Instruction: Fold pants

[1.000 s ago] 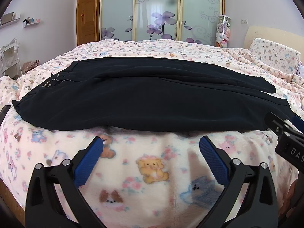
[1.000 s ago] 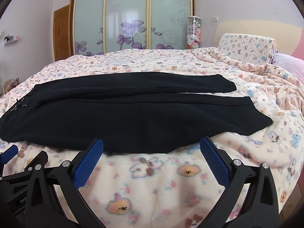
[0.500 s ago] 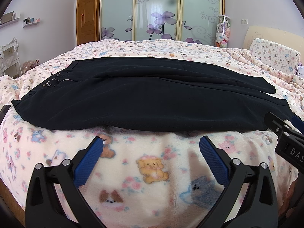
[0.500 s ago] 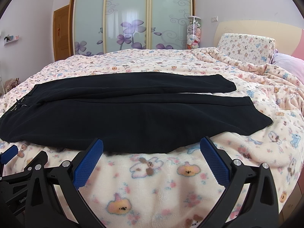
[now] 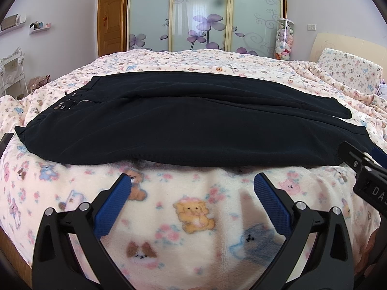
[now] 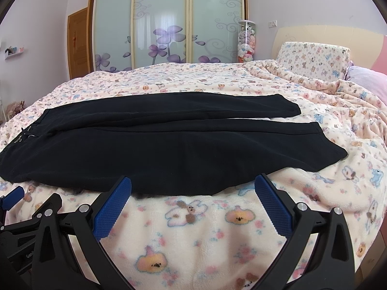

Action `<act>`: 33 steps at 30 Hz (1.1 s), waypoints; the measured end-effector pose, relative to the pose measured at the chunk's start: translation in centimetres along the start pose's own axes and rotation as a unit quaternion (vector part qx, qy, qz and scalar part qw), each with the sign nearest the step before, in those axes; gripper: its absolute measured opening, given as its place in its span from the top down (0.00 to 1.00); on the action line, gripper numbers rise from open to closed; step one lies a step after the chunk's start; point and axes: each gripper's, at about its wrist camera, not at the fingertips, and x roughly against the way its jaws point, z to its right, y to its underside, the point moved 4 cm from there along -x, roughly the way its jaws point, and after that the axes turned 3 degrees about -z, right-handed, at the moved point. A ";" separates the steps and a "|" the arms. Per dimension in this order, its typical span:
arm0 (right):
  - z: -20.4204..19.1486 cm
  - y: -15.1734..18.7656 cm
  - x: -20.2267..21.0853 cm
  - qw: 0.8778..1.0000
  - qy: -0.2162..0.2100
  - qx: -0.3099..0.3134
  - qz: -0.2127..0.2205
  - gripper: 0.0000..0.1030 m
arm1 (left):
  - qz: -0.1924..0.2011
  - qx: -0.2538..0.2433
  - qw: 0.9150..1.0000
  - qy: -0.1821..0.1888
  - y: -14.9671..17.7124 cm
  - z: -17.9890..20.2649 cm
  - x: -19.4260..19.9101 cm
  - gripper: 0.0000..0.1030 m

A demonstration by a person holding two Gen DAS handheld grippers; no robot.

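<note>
Black pants (image 5: 188,125) (image 6: 154,149) lie flat across the bed, waistband with metal buttons at the left, two leg cuffs at the right, the far leg angled slightly away. My left gripper (image 5: 192,183) hovers open over the blanket just short of the pants' near edge, nothing between its blue pads. My right gripper (image 6: 193,186) is open too, its tips at the near hem of the pants, holding nothing. The right gripper's tip (image 5: 362,162) shows at the right edge of the left wrist view; the left gripper's body (image 6: 14,205) shows at the lower left of the right wrist view.
A pink fleece blanket (image 5: 193,229) with cartoon animals covers the bed. Pillows (image 6: 314,60) and a headboard sit at the right. Sliding wardrobe doors (image 5: 205,14) with purple flowers stand behind, beside a tube of plush toys (image 6: 245,41). Shelves (image 5: 9,72) are at the far left.
</note>
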 end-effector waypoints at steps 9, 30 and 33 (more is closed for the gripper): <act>1.5 -1.4 -0.2 0.997 -0.070 -0.009 0.008 0.01 | -0.002 -0.002 1.000 -0.008 -0.6 -0.5 -0.2 0.02; 24.7 -19.6 -20.0 0.991 -0.040 -0.110 -0.069 0.01 | 0.052 -0.005 0.996 -0.079 -9.5 -1.6 -7.2 0.02; 27.2 -20.8 -24.2 0.987 -0.027 -0.132 -0.088 0.01 | 0.058 -0.011 0.996 -0.071 -9.1 -1.4 -7.1 0.02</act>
